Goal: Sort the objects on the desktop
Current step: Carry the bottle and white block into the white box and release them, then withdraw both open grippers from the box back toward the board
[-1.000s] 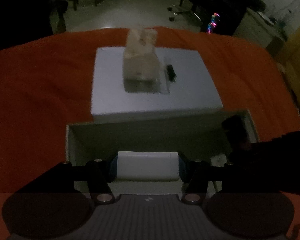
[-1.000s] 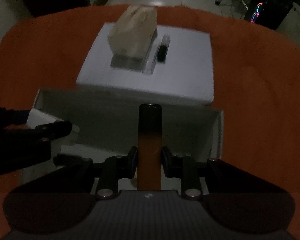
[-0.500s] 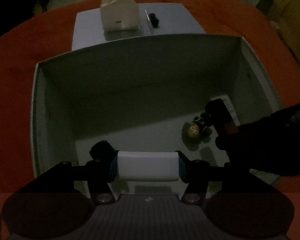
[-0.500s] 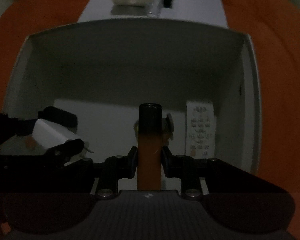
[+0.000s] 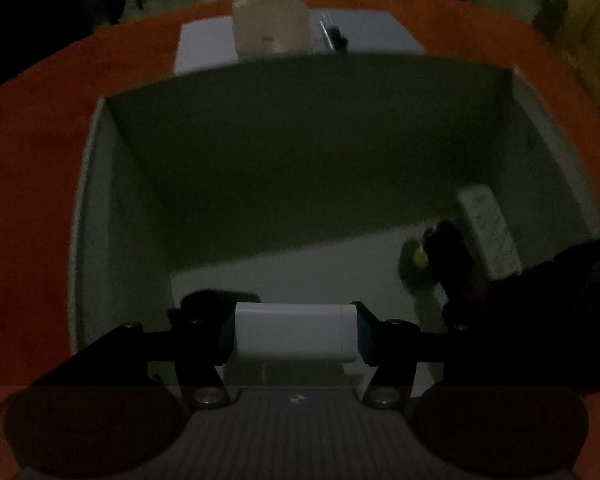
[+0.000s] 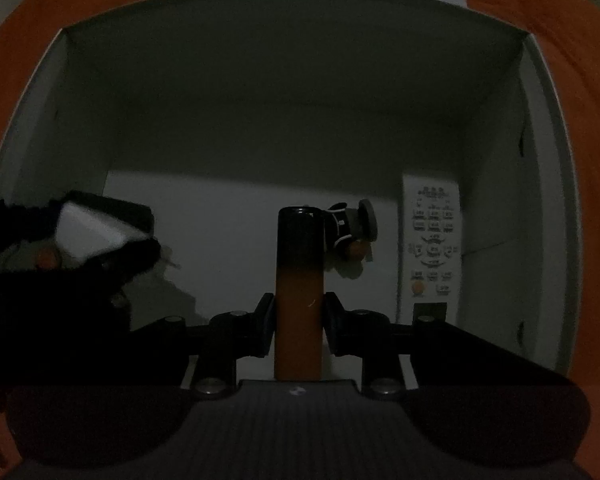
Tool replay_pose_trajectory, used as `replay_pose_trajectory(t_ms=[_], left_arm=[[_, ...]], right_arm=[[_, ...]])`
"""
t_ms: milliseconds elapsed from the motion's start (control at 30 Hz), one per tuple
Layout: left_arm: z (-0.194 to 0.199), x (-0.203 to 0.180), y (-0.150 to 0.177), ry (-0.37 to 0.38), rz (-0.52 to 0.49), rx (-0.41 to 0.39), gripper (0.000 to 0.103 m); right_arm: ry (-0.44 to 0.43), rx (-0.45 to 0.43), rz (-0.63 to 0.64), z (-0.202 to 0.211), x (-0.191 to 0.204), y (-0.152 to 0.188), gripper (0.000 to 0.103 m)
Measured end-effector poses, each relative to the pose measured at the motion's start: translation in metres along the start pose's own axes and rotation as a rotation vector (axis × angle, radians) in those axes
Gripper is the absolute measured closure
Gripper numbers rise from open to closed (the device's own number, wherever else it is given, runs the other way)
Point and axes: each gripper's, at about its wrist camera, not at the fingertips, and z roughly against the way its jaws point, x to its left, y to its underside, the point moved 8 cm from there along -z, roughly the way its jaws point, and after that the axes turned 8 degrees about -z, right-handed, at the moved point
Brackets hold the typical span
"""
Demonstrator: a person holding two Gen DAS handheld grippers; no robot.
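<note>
A white rectangular block point(image 5: 294, 333) lies crosswise between the fingers of the left gripper point(image 5: 294, 334), clamped at both short ends and held low inside the white box point(image 5: 96, 208). In the right wrist view the same block point(image 6: 94, 232) shows at the far left, above the box floor. The right gripper point(image 6: 299, 320) is clenched on an upright cylinder point(image 6: 299, 280), orange along its lower part and black at the top, which points straight ahead of the fingers into the box. Just beyond that cylinder's tip and slightly to its right, a small figurine point(image 6: 350, 232) lies on the box floor; further right, along the right wall, a white remote control point(image 6: 432, 240) lies flat with its buttons facing up. From the left gripper, the figurine point(image 5: 420, 254) and remote point(image 5: 486, 232) sit ahead and to the right, partly hidden by the dark shape of the other gripper. Past the box's far wall, a pale flat board point(image 5: 204, 40) rests on the orange tablecloth point(image 5: 28, 200), carrying a tissue box point(image 5: 270, 20) and, just right of it, a small dark object point(image 5: 337, 38) too blurred to identify.
</note>
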Motion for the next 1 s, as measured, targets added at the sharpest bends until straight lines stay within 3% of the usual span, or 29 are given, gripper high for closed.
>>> replay_pose_trajectory(t_ms=[300,733,833,1000], left_arm=[[-0.018,0.009,0.014,-0.032,0.018,0.04,0.05],[-0.029,0.006,0.018,-0.002,0.004,0.108,0.05],[-0.026,0.004,0.016,-0.008,-0.018,0.086,0.047],[-0.018,0.001,0.014,0.006,-0.04,0.05,0.024]], right_arm=[[0.014,0.006,-0.011,-0.009,-0.001,0.003,0.075],[0.031,0.033,-0.001,-0.019,-0.003,0.007,0.073],[0.019,0.047,-0.005,-0.021,-0.003,0.008,0.068],[0.011,0.035,-0.003,-0.017,-0.002,0.008,0.056]])
